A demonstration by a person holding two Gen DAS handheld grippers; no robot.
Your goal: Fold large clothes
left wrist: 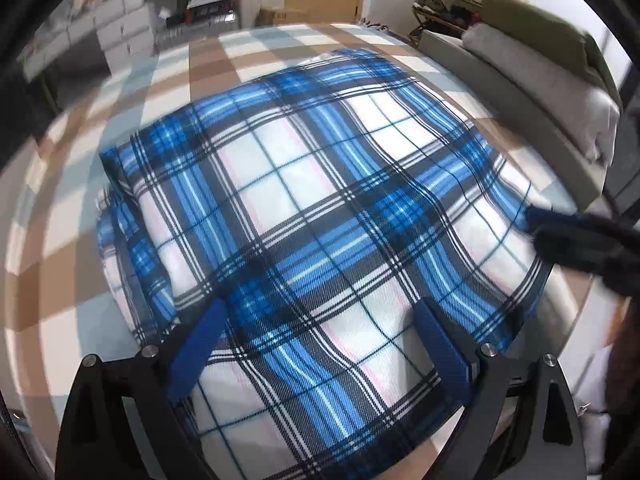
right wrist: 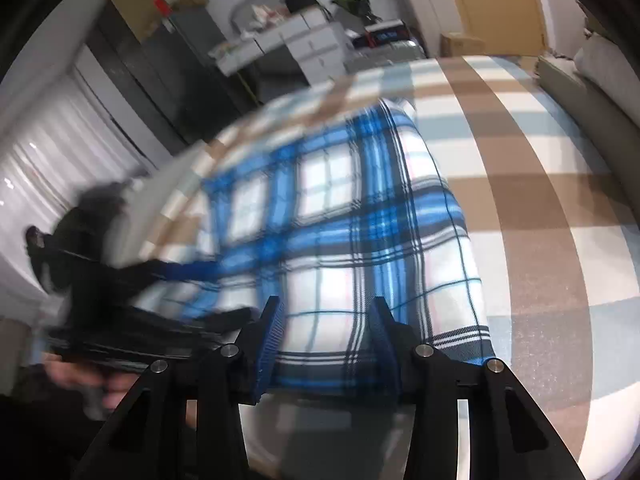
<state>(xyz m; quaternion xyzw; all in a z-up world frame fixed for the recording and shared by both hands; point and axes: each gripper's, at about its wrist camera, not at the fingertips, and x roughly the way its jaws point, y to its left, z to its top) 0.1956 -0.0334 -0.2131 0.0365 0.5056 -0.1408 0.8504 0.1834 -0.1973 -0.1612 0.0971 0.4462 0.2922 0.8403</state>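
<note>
A blue, white and black plaid cloth (left wrist: 304, 208) lies folded in several layers on the checked bedspread (left wrist: 208, 64). My left gripper (left wrist: 320, 336) hovers over the cloth's near part with its blue fingers (left wrist: 200, 344) wide apart and nothing pinched. My right gripper (left wrist: 534, 228) shows blurred at the cloth's right edge. In the right wrist view my right gripper (right wrist: 328, 340) has its jaws half apart over the cloth (right wrist: 360, 216), whose near edge lies flat between the fingers (right wrist: 272, 340). The left gripper (right wrist: 208, 292) reaches in from the left, blurred.
A grey headboard with pillows (left wrist: 540, 80) borders the bed on the right. White drawers (left wrist: 120, 28), boxes and a dark cabinet (right wrist: 152, 72) stand beyond the bed's far edge. A hand (right wrist: 80, 380) holds the left gripper's handle.
</note>
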